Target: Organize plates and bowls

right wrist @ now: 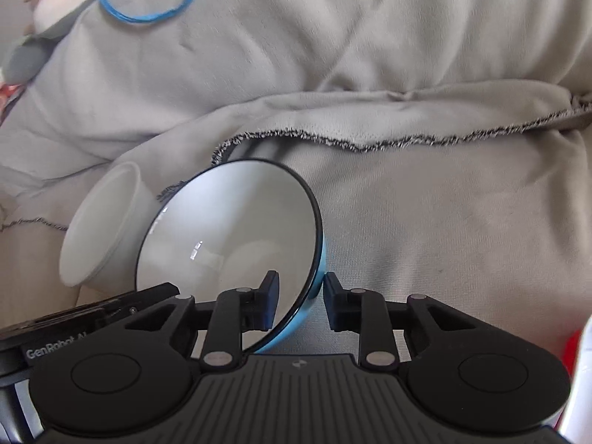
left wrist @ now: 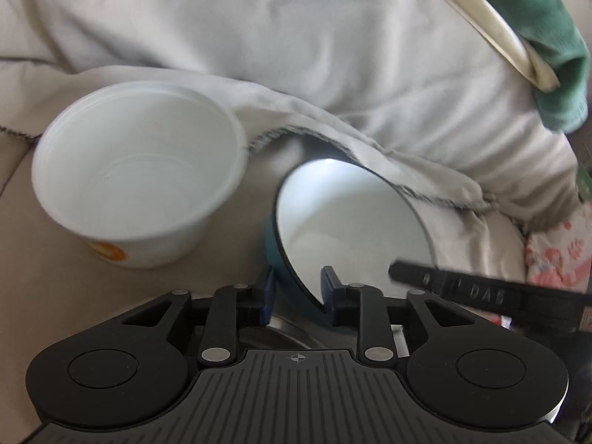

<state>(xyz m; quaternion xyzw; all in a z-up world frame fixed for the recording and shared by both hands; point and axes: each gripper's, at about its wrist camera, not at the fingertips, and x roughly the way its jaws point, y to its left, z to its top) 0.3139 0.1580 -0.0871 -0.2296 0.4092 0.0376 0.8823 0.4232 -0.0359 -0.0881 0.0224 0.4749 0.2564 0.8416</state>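
Note:
A blue bowl [left wrist: 351, 222] with a white inside and a black rim is tilted on its edge between both grippers. My left gripper [left wrist: 299, 290] has the bowl's near rim between its pads, which stand close on either side of the wall without a clear squeeze. My right gripper [right wrist: 300, 292] is shut on the blue bowl [right wrist: 229, 229], one pad inside and one on the blue outer wall. A white paper bowl [left wrist: 137, 170] with an orange mark rests to the left on the cloth. In the right wrist view the paper bowl [right wrist: 103, 229] sits behind the blue one.
A rumpled beige blanket [right wrist: 407, 203] with a dark stitched hem covers the surface. A shiny metal surface [left wrist: 288, 333] shows under the blue bowl. A blue loop [right wrist: 148, 14], a green sleeve [left wrist: 547, 37] and a floral cloth [left wrist: 555, 255] lie at the edges.

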